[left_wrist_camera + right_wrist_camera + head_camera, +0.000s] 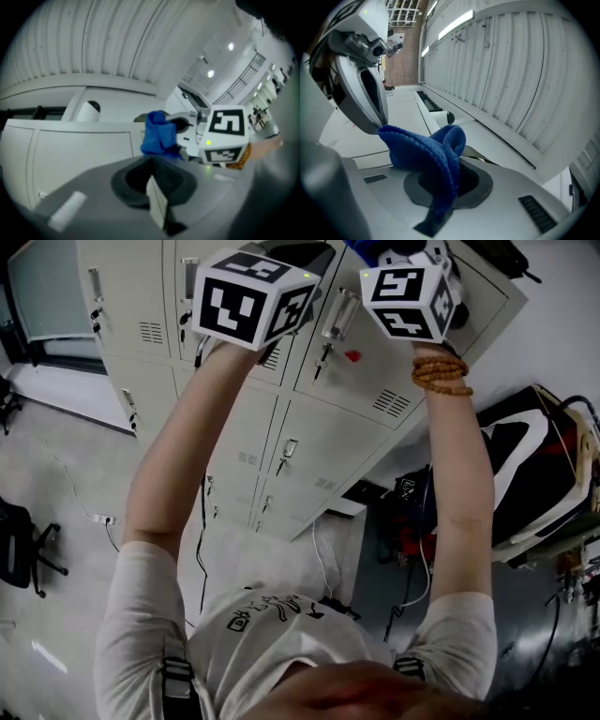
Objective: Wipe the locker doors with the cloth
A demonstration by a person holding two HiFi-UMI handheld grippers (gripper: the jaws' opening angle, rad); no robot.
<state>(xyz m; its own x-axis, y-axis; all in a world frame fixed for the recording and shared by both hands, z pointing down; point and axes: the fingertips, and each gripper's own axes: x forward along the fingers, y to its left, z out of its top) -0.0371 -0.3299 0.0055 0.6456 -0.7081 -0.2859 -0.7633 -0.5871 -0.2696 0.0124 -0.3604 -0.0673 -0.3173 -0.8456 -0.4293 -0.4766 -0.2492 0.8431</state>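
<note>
The plush blue cloth (429,159), bunched in folds, is pinched in the right tool (443,183), up by the top pale-grey locker doors (375,381). The left tool (157,197) is closed on nothing. A grey floor (56,484) lies below.

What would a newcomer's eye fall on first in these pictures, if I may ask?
The bright blue cloth stands out first, bunched up and clamped in the right claw. Next come the person's two bare arms, raised towards the pale locker doors, with the left claw shut and empty.
</note>
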